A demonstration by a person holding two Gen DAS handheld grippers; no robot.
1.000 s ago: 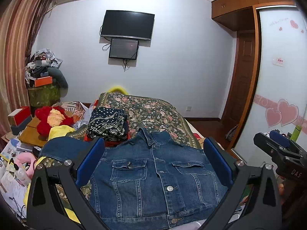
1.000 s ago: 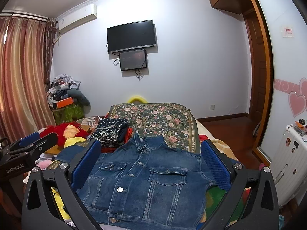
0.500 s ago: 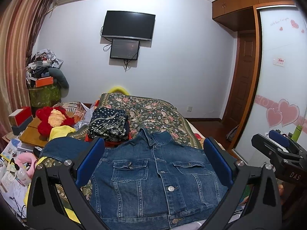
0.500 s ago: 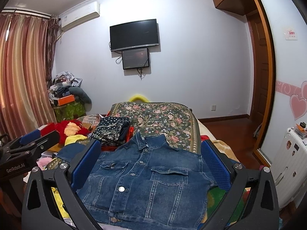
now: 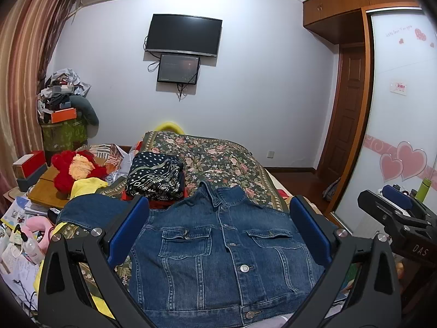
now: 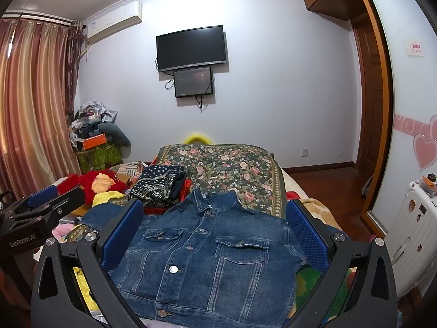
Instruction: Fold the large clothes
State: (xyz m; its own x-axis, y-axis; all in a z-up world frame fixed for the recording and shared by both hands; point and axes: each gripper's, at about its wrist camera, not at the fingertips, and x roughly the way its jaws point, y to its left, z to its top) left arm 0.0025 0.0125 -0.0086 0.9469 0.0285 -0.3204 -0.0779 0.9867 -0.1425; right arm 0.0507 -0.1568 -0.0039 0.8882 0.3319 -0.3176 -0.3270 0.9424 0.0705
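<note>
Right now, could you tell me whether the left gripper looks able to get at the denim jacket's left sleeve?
Probably yes: the left gripper is open above the denim jacket, and its sleeve lies uncovered beside it, with nothing on top.

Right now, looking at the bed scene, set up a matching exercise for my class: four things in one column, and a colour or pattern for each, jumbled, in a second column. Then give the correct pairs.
Things:
1. jacket
2. bedspread
3. folded cloth
4. plush toy

Descriptions:
A. red with a yellow patch
B. dark with white dots and geometric bands
C. blue denim
D. dark green with pink roses

Pairs: 1-C, 2-D, 3-B, 4-A
</note>
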